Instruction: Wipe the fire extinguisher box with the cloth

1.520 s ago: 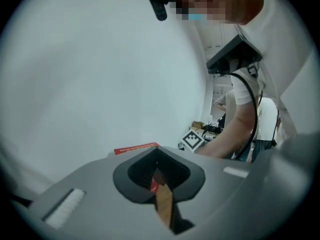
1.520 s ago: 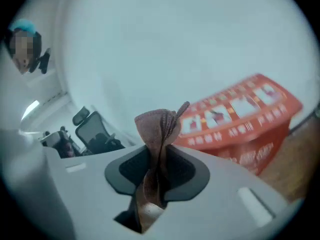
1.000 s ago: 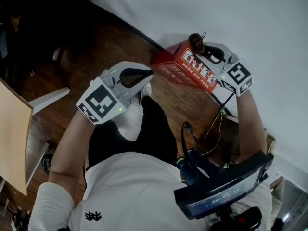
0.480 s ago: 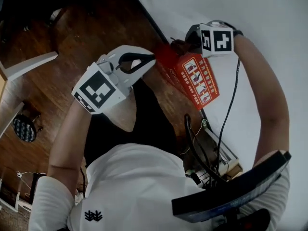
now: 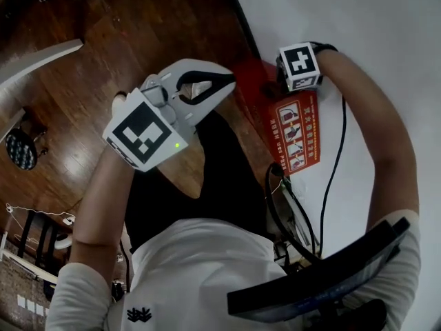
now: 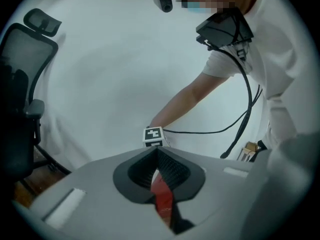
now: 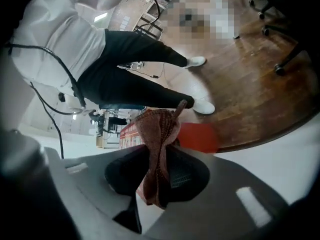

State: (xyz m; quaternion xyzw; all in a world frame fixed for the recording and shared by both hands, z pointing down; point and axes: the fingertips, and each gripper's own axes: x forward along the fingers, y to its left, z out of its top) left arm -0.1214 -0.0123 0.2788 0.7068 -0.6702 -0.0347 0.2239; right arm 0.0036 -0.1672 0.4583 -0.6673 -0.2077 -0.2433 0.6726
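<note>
The red fire extinguisher box (image 5: 295, 131) stands on the wooden floor against the white wall, its printed label facing up at me. My right gripper (image 5: 282, 78) is at the box's far end, its jaws hidden under its marker cube (image 5: 300, 66). In the right gripper view that gripper (image 7: 159, 151) is shut on a reddish-brown cloth (image 7: 156, 129) that bunches up between the jaws, with the box (image 7: 199, 137) just beyond. My left gripper (image 5: 229, 86) is shut with nothing in it, beside the box's left edge. A strip of the box (image 6: 162, 200) shows past its jaws (image 6: 157, 152).
A black cable (image 5: 329, 178) runs from the right arm down past the box. A chair base (image 5: 22, 149) and a white furniture leg (image 5: 38, 57) are on the floor to the left. A black office chair (image 6: 22, 84) stands by the wall. My own legs and white shoes (image 7: 202, 106) are close to the box.
My right gripper with the cloth has slid from the box's near end to its far end. The head view has swung round. My left gripper has stayed shut by the box.
</note>
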